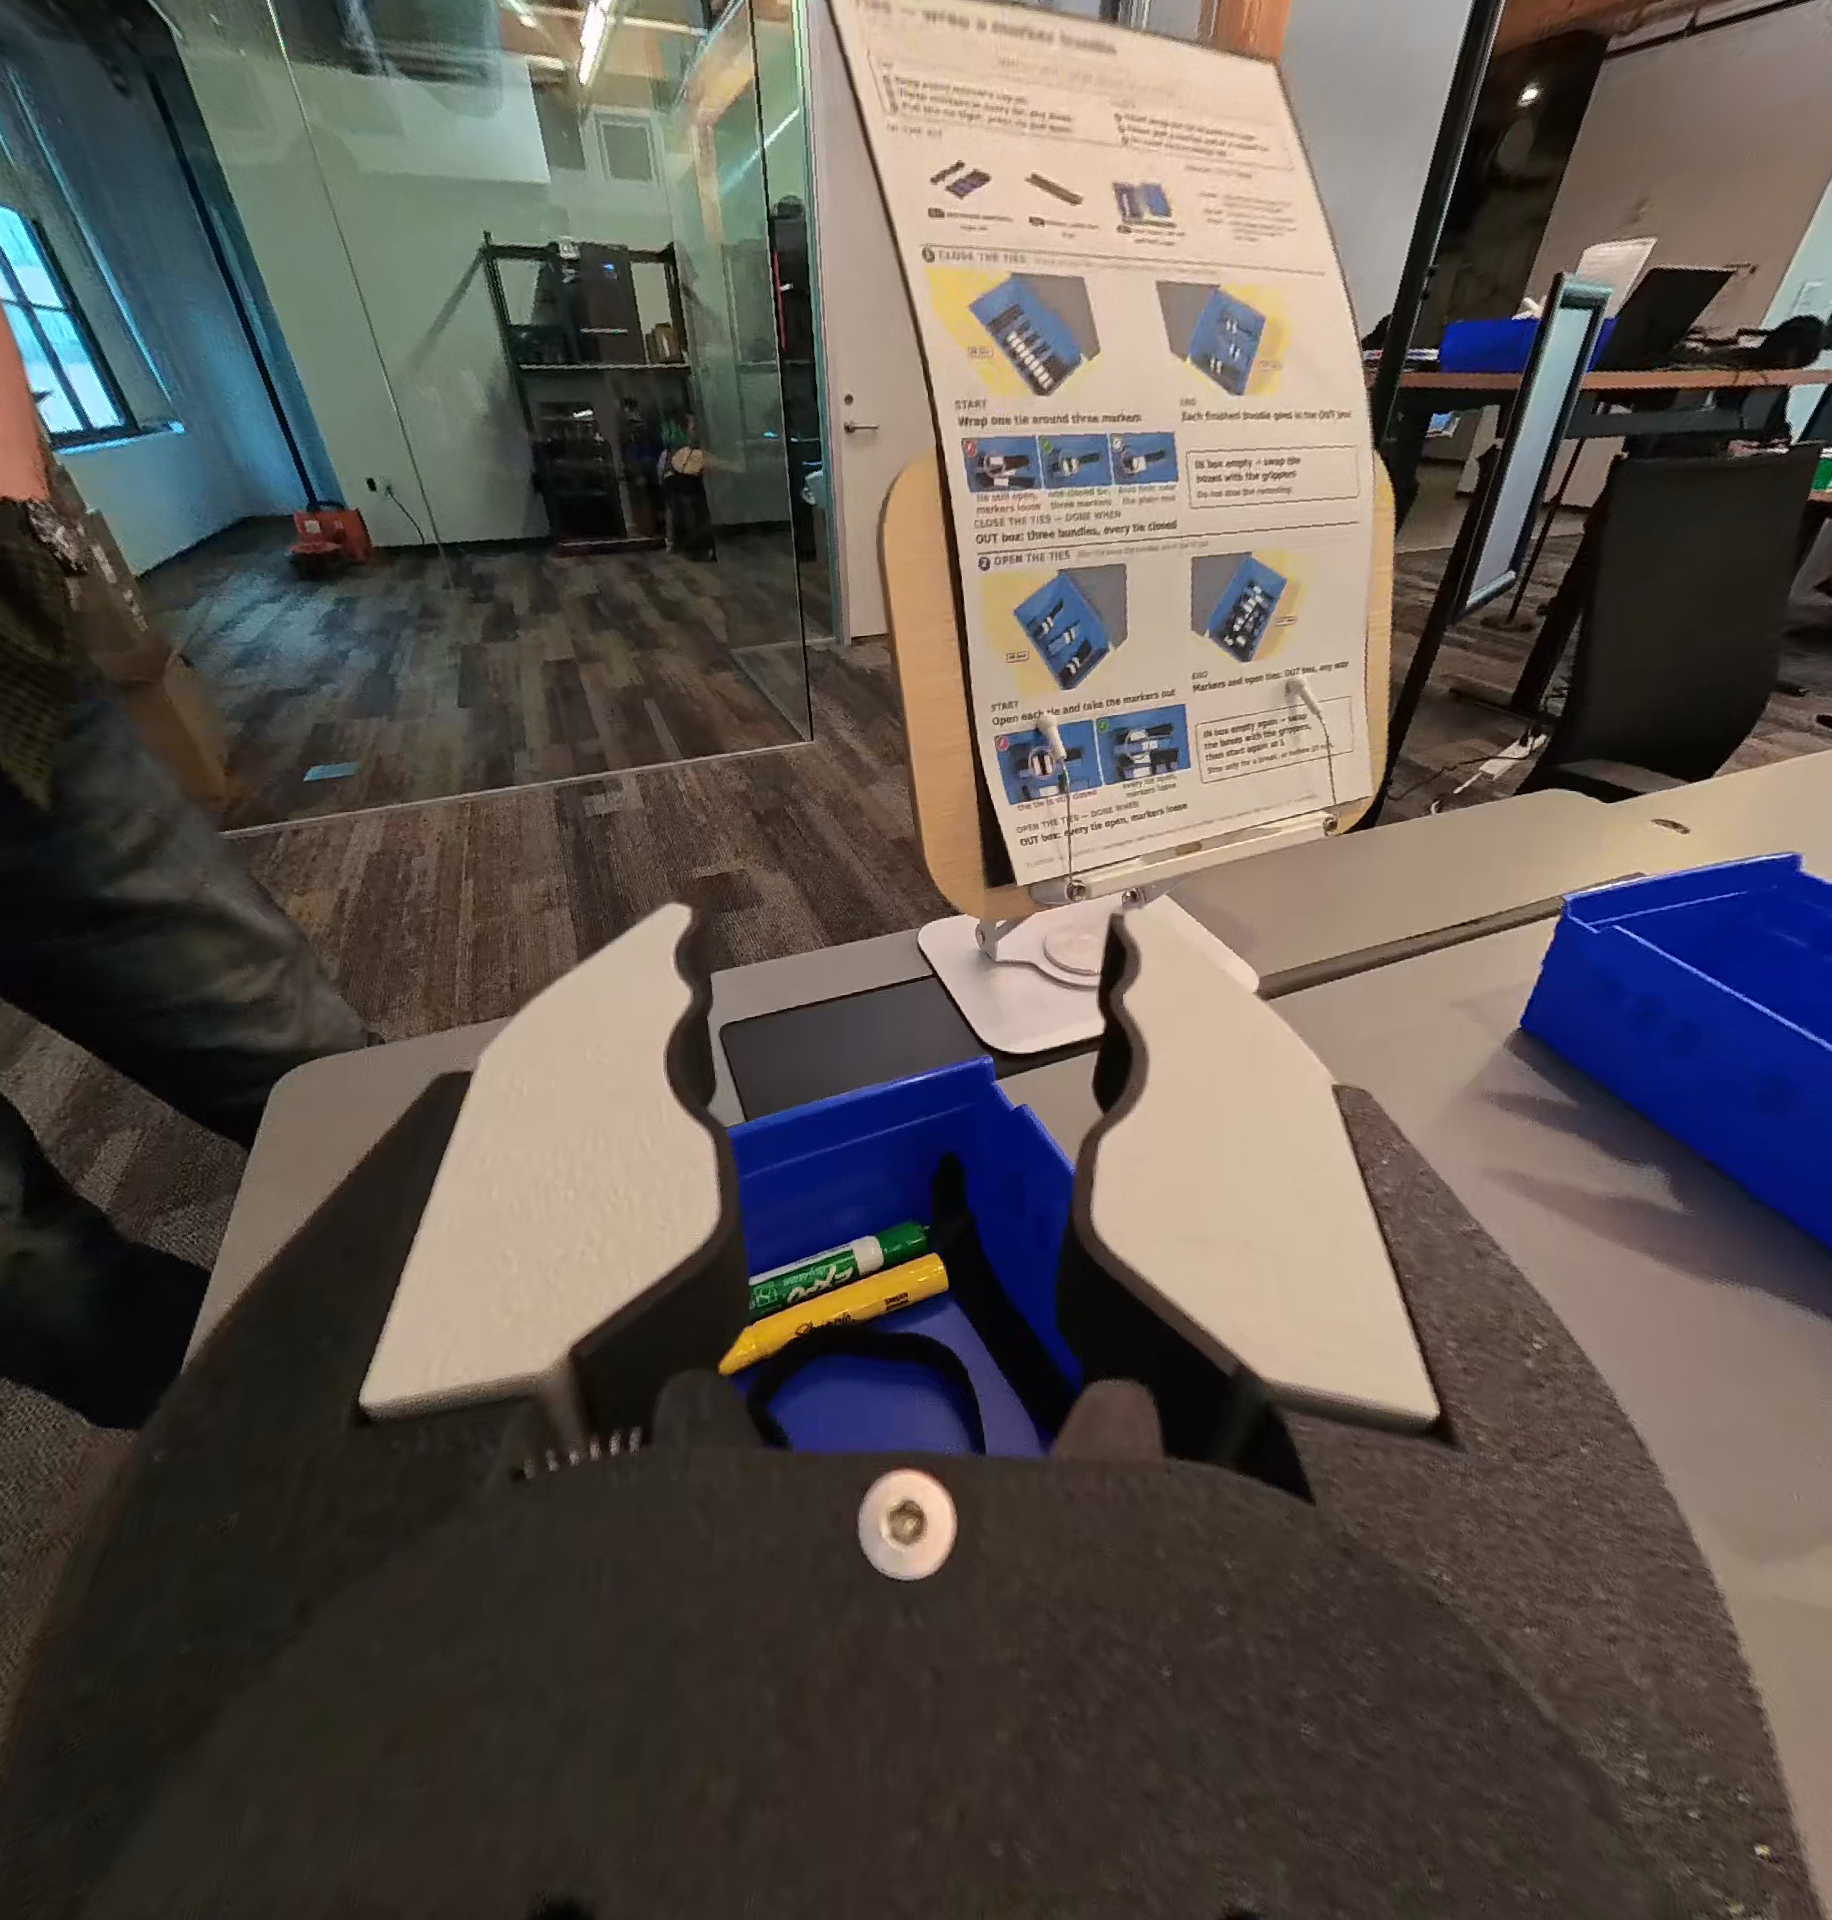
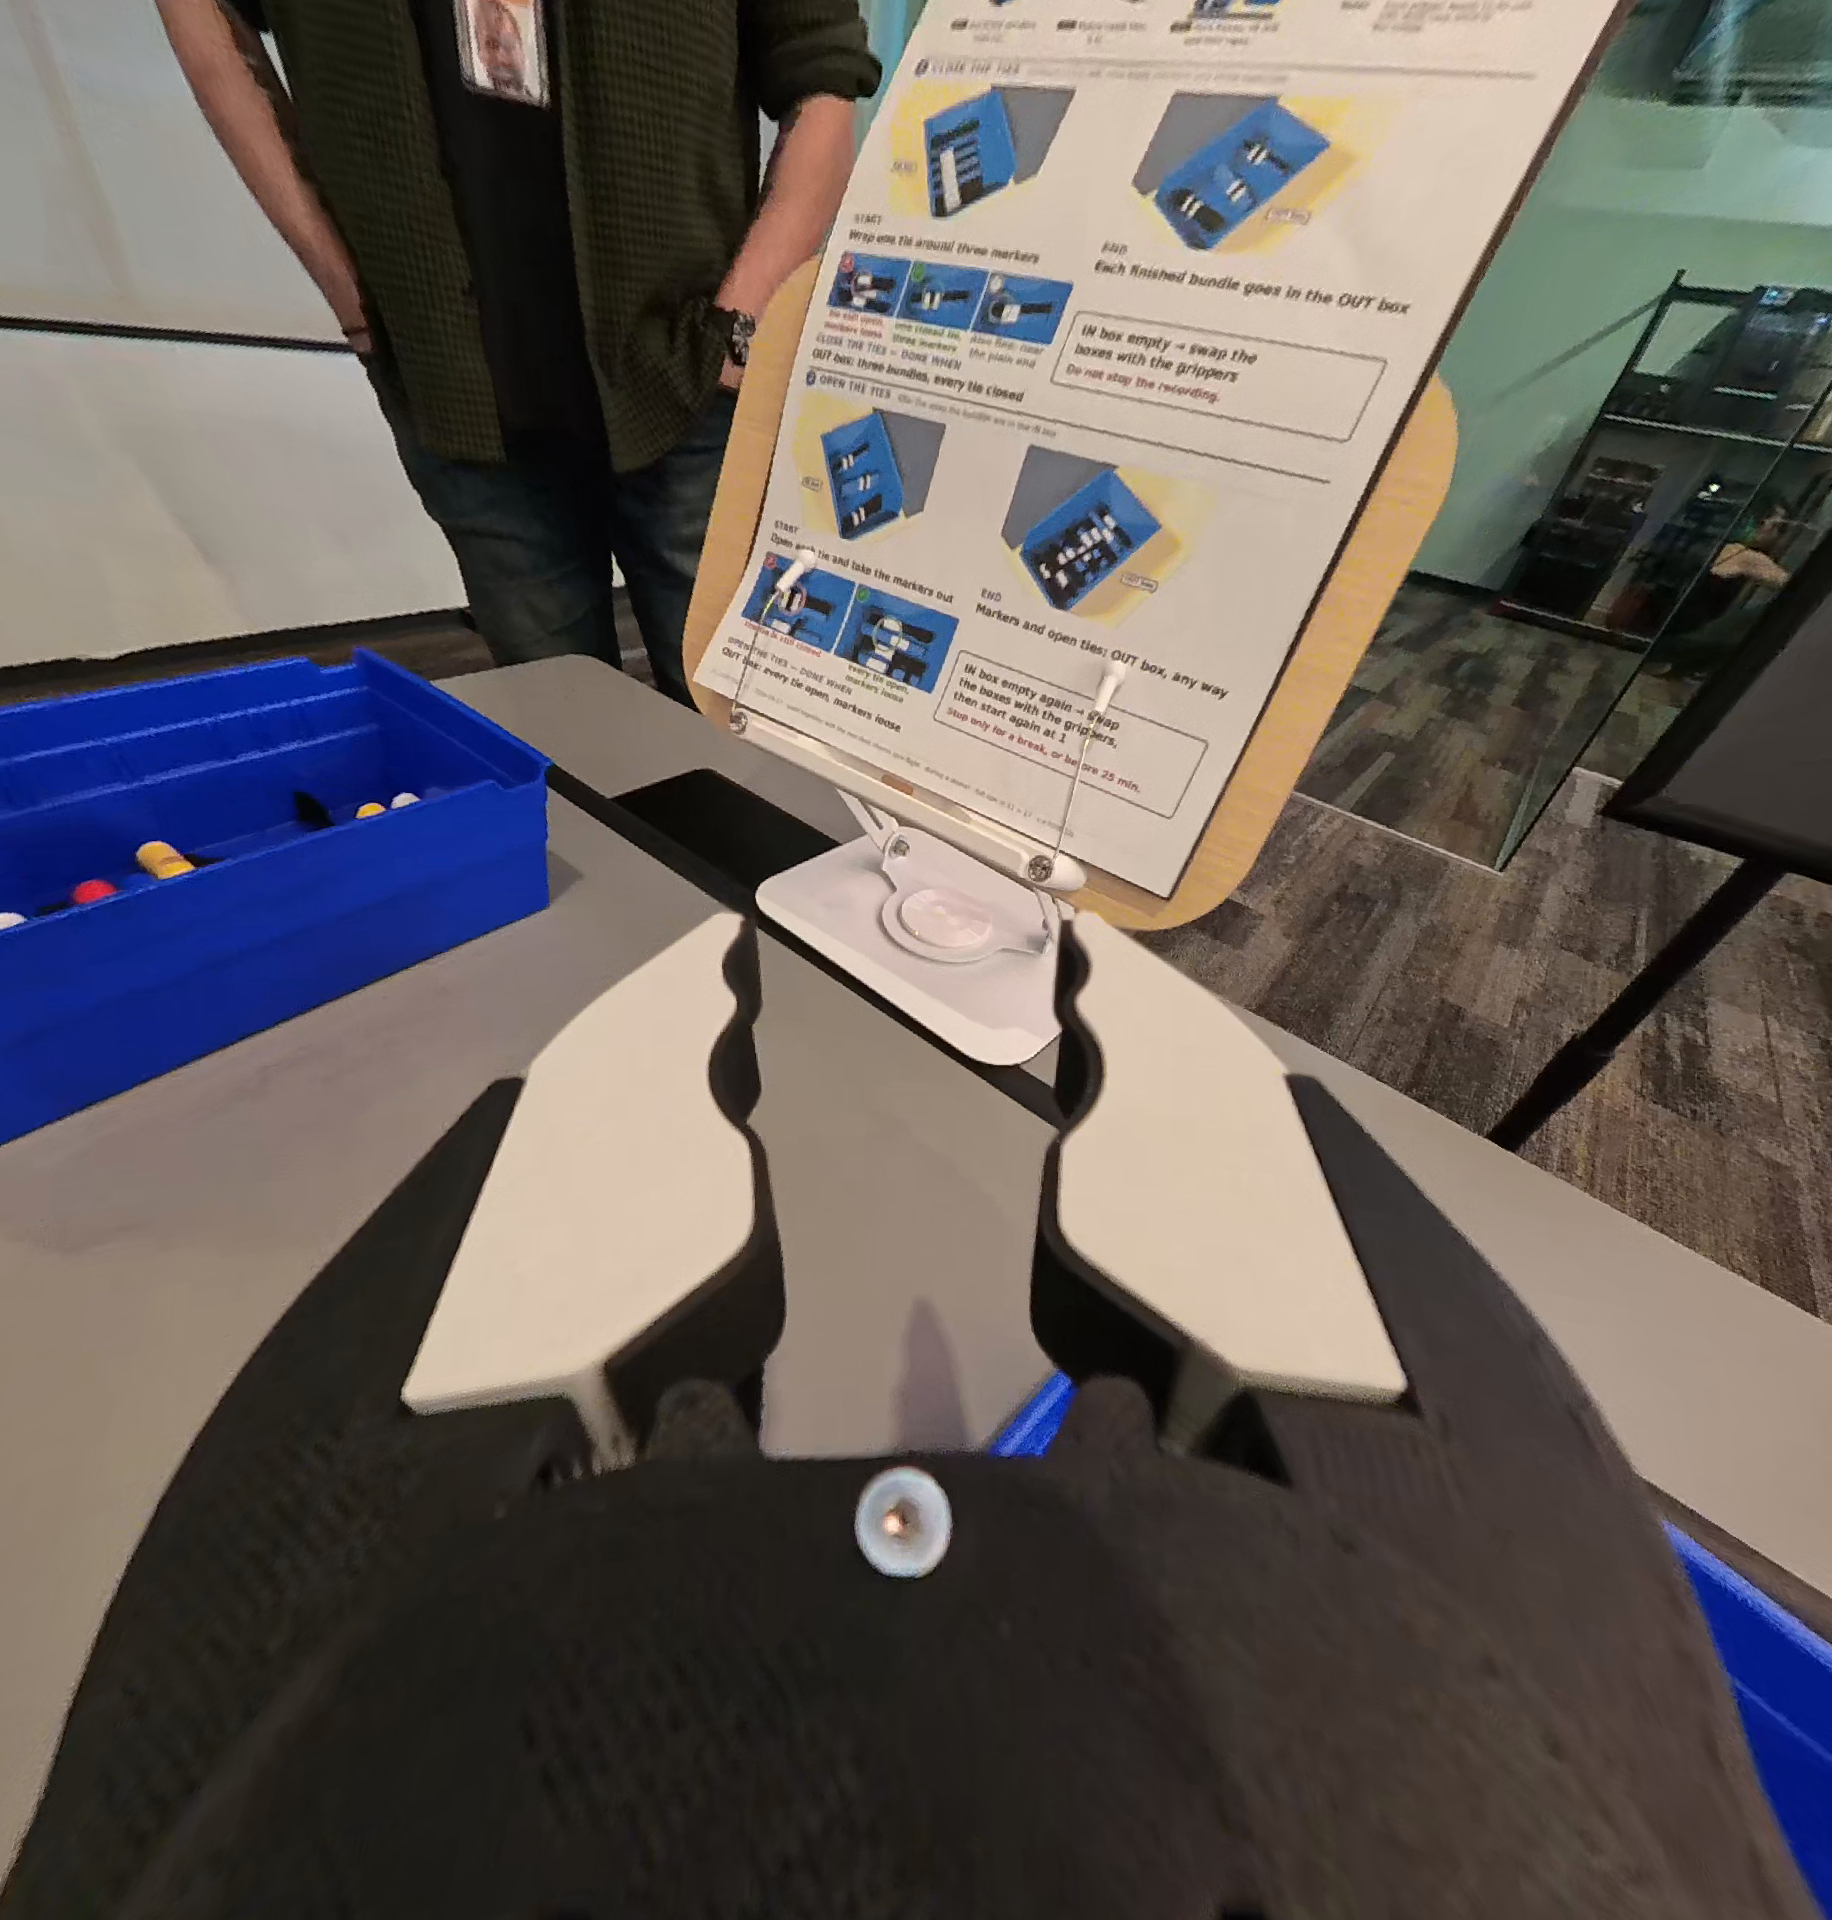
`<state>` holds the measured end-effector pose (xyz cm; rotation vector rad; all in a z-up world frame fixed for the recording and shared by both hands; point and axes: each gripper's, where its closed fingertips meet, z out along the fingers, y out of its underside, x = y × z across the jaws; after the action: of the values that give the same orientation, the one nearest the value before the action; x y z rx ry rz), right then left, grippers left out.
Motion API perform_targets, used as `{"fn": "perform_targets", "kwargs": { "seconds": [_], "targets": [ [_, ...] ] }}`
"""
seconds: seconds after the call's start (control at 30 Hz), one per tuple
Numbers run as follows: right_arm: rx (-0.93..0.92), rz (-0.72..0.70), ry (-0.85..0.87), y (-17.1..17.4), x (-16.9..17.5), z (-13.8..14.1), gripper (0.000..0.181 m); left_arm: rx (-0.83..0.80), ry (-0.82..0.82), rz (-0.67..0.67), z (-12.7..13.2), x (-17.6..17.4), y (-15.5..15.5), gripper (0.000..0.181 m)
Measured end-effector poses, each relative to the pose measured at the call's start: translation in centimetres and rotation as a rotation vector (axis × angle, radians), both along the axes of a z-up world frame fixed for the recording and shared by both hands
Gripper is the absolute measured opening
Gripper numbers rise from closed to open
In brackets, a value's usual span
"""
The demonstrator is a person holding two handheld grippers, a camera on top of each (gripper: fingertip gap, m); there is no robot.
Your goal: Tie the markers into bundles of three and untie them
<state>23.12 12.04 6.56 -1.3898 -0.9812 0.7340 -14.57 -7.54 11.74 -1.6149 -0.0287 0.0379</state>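
Both jaws gape wide, holding nothing. In the blue bin (image 1: 891, 1143) below the left gripper (image 1: 901, 935), the light, stiff, slippery yellow marker (image 1: 839, 1320) likely wants a mid-barrel grip; the black tie (image 1: 953, 1205) is limp.

Left claw (image 1: 899, 940) spread wide, fingers apart, gripping nothing, angled downward; right claw (image 2: 907, 940) likewise spread, fingers apart, empty, pointed forward and slightly down

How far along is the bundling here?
Done: nothing visibly tied. The green marker and yellow marker lie loose in the near bin beside a black tie. In hand: nothing; the left gripper hovers open over that bin, and the right gripper is open over the table. Left: all the bundling; the other bin's contents are hidden.
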Motion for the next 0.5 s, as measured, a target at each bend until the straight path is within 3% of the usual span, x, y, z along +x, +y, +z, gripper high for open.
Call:
{"fn": "perform_targets", "kwargs": {
  "seconds": [0.27, 0.4, 0.5],
  "targets": [
    [0.061, -0.002, -0.063, -0.7, -0.8, -0.2, 0.053, -0.042, 0.028, 0.038, -0.6, -1.2, -1.5, 0.072],
    [0.082, 0.037, 0.004, -1.5, -1.2, 1.0, 0.055, -0.059, 0.058, 0.091, -0.7, -2.2, -2.0, 0.071],
    [0.043, 0.075, 0.056, -2.0, -1.4, 1.5, 0.055, -0.058, 0.049, 0.041, -0.7, -1.4, -1.9, 0.071]
  ]
}}
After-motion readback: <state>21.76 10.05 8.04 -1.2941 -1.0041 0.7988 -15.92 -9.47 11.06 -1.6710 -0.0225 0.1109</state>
